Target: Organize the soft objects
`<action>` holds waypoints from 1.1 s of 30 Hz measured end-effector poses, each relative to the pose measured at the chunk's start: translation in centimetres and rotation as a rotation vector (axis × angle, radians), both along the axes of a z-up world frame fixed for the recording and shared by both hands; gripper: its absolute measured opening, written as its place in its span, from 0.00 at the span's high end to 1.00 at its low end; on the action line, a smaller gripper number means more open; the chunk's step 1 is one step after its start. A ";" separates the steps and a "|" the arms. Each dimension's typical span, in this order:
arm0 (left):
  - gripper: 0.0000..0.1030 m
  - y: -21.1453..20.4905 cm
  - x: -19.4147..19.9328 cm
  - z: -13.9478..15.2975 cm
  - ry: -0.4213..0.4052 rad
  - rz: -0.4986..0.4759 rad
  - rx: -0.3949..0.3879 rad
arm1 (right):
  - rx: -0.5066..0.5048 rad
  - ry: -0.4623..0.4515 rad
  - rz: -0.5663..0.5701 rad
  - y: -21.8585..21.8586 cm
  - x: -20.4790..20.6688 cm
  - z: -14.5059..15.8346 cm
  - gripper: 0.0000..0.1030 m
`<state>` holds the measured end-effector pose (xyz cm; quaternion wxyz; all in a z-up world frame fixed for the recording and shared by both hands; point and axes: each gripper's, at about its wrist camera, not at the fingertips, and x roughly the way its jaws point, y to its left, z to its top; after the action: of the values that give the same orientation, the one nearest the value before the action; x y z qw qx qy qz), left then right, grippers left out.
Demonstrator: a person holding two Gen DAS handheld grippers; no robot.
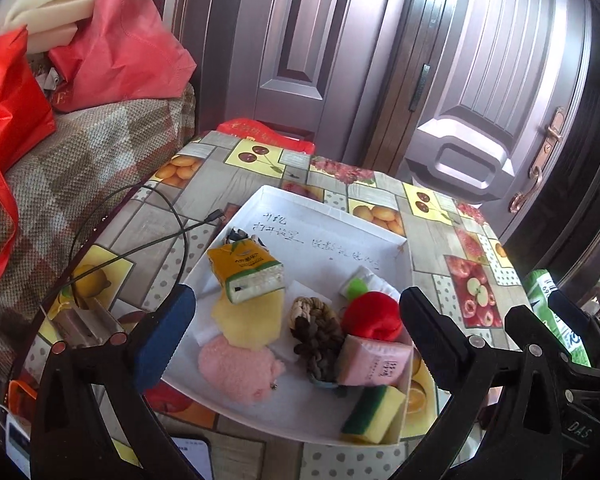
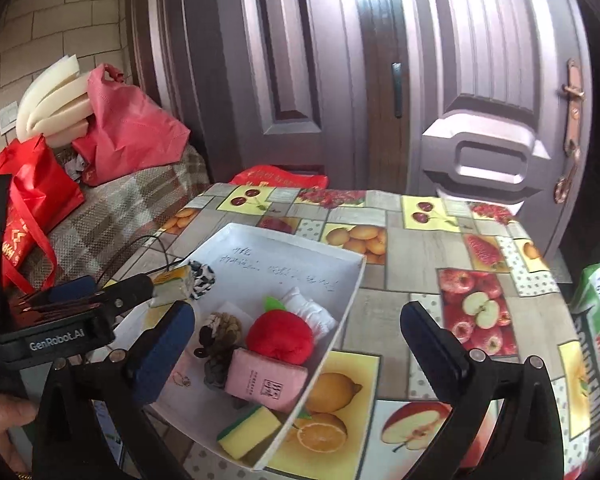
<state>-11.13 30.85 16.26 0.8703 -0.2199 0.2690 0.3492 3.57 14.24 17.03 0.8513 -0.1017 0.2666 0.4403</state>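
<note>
Soft items crowd a shallow white tray (image 1: pixel 332 208) on the table (image 1: pixel 432 236): an orange tissue pack (image 1: pixel 246 270), a yellow cloth (image 1: pixel 250 322), a pink puff (image 1: pixel 236 368), a woven knot (image 1: pixel 314 330), a red plush apple (image 1: pixel 374 316), a pink tissue pack (image 1: pixel 374 362) and a yellow-green sponge (image 1: pixel 374 410) at the tray's near corner. Everything appears already gathered there, probably so the sorting can be done from one container. The left claw (image 1: pixel 296 334) hovers wide open above the tray's near edge, holding nothing. The right claw (image 2: pixel 298 344) is likewise spread and empty, over the tray's right rim. A green pack (image 2: pixel 598 340) lies at the table's right edge; a black cable (image 1: pixel 172 220) trails off the left edge. The fruit-print oilcloth sits before a brown panelled door (image 1: pixel 480 80), with red bags (image 1: pixel 120 40) on a checked sofa (image 1: pixel 80 172) beyond the left edge.
</note>
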 end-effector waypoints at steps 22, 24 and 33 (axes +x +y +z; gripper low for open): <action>0.00 -17.0 -1.3 5.1 0.131 -0.031 0.163 | 0.289 -0.004 -0.311 -22.7 -0.9 5.5 0.00; 0.00 -18.2 -1.2 4.8 0.163 -0.027 0.194 | 0.271 0.027 -0.337 -23.2 -0.8 4.8 0.00; 0.00 -19.6 -1.0 4.5 0.179 -0.051 0.188 | 0.274 0.093 -0.393 -25.6 -0.3 4.1 0.00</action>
<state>-12.18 11.21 20.77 0.8681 -0.0985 0.3173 0.3689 3.27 -11.34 21.14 0.9133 0.0888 0.2579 0.3025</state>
